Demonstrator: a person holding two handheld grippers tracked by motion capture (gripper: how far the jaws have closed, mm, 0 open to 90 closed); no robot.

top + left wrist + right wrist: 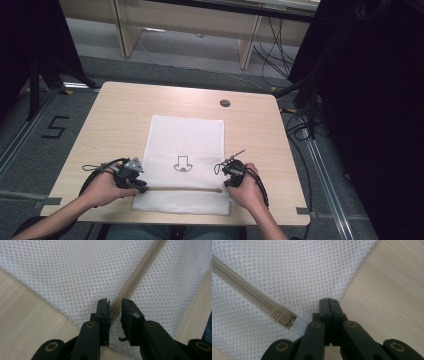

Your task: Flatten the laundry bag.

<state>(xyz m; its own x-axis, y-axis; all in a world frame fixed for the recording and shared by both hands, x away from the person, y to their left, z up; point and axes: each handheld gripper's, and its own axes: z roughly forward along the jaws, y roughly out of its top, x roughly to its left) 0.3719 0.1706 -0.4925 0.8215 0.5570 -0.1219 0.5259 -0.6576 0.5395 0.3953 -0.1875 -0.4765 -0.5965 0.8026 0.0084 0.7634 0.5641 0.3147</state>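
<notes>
A white mesh laundry bag point(186, 165) lies flat on the wooden counter point(115, 120), low in the middle of the high view, its beige zipper point(182, 189) running across near the bottom edge. The left hand-held gripper point(136, 186) sits at the bag's lower left corner with its jaws a little apart, astride the zipper's end point(113, 311). The right hand-held gripper point(227, 184) rests at the bag's lower right edge with jaws fully closed and nothing visible between them, just beside the zipper pull point(280, 316).
</notes>
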